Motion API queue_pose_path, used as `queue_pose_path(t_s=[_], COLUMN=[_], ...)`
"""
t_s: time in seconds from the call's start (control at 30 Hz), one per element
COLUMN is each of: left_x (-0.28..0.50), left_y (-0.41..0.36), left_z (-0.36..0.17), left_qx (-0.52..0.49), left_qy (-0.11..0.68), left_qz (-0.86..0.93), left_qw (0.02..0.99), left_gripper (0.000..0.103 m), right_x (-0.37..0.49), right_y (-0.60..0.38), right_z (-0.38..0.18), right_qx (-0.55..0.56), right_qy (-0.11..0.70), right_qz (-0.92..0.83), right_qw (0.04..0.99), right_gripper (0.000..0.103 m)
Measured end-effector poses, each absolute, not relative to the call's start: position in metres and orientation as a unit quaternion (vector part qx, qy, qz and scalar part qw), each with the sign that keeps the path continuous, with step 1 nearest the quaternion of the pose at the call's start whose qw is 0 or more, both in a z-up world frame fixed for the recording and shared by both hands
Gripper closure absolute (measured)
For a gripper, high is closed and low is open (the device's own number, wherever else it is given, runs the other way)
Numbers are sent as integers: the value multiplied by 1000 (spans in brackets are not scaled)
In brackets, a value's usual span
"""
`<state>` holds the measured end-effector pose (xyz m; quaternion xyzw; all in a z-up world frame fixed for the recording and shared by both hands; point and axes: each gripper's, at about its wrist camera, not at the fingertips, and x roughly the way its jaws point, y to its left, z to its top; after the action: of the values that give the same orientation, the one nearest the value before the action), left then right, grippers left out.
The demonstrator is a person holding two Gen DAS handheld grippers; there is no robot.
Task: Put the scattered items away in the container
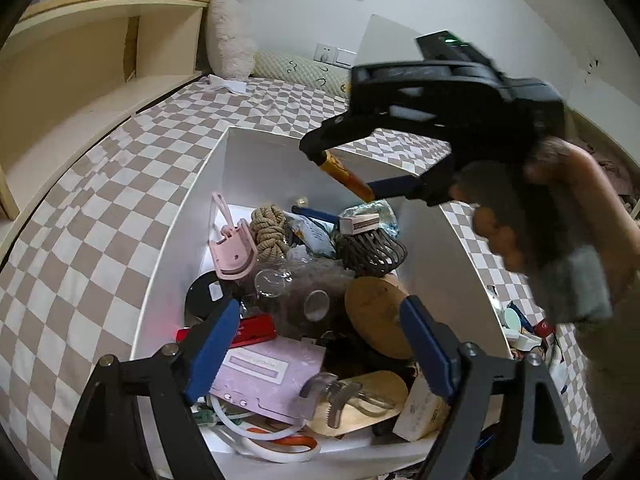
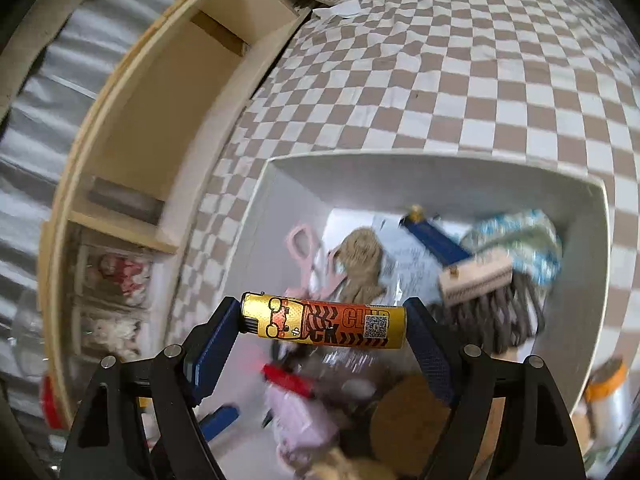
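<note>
A white box (image 1: 176,240) sits on a checkered bedspread (image 1: 100,208), filled with several items: a pink clip (image 1: 234,248), a rope knot (image 1: 270,228), a brush (image 1: 372,248), a cork disc (image 1: 376,312) and a pink card (image 1: 264,376). My left gripper (image 1: 320,344) hangs open over the near end of the box with nothing between its pads. My right gripper (image 2: 324,320) is shut on a yellow-orange lighter (image 2: 324,326), gripped end to end, above the box (image 2: 256,208). In the left wrist view that gripper (image 1: 352,172) and the lighter (image 1: 344,172) hover over the far end.
A wooden shelf unit (image 1: 80,80) borders the bed on the left, with pillows (image 1: 230,38) at the head. More small items (image 1: 528,328) lie on the bedspread right of the box, among them an orange-lidded jar (image 2: 608,392). A person's hand (image 1: 520,220) holds the right gripper.
</note>
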<state>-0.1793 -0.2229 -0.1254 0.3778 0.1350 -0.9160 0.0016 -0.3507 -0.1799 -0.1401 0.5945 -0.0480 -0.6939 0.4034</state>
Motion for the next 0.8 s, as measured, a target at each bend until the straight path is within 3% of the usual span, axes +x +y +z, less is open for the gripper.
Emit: queue_pose_path(t_s=[0.23, 0.33, 0.37, 0.43, 0.8], left_x=[-185, -188, -190, -192, -190], left_y=[-230, -227, -227, -225, -213], left_z=[-130, -129, -129, -129, -120], left_qx=[378, 376, 376, 376, 376], left_qy=[135, 135, 135, 133, 113], left_qz=[-916, -917, -917, -917, -919], left_qw=[13, 14, 14, 14, 35], left_gripper=[20, 12, 10, 9, 1], right_x=[-379, -386, -388, -392, -377], right_y=[-188, -179, -176, -171, -160], right_z=[-166, -171, -171, -171, -153], right_qx=[619, 618, 616, 612, 583], right_qy=[-26, -27, -29, -38, -29], right_qz=[-698, -718, -723, -724, -724], right_qw=[360, 320, 312, 317, 368], right_gripper=[21, 20, 17, 2, 2])
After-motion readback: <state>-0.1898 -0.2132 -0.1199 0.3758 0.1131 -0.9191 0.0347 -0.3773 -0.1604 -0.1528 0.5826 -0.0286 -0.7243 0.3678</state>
